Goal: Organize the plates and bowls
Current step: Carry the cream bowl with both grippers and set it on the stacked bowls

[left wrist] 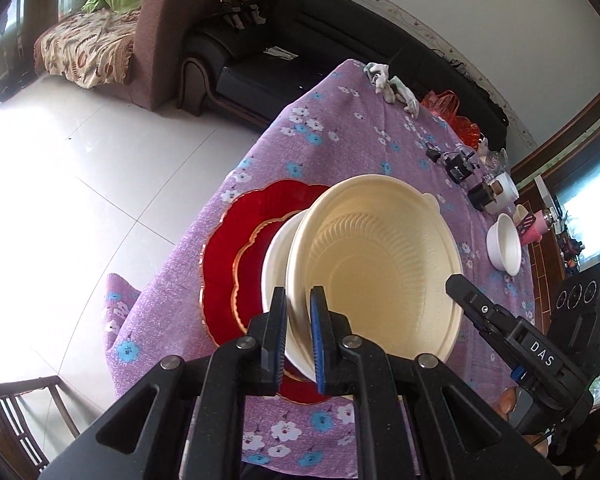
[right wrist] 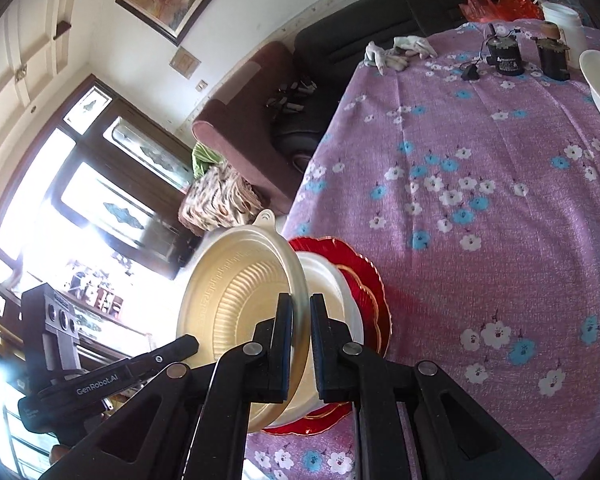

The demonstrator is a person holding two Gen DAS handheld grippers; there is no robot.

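I hold the wide cream ribbed plastic bowl [left wrist: 380, 264] by its rim with both tools: the left tool [left wrist: 299, 336] is clenched on the near edge, the right tool [right wrist: 301, 344] clenched on the opposite edge. Two grips keep so broad and thin a rim from tipping. The bowl hangs over a white bowl [left wrist: 274, 268] that sits on two scalloped red gold-edged plates [left wrist: 228, 248] on the purple flowered counter [right wrist: 480, 200]; I judge it is being nested there. Whether it touches the white bowl, I cannot tell. The stack's far side is hidden. Another white bowl [left wrist: 504, 246] stands well apart.
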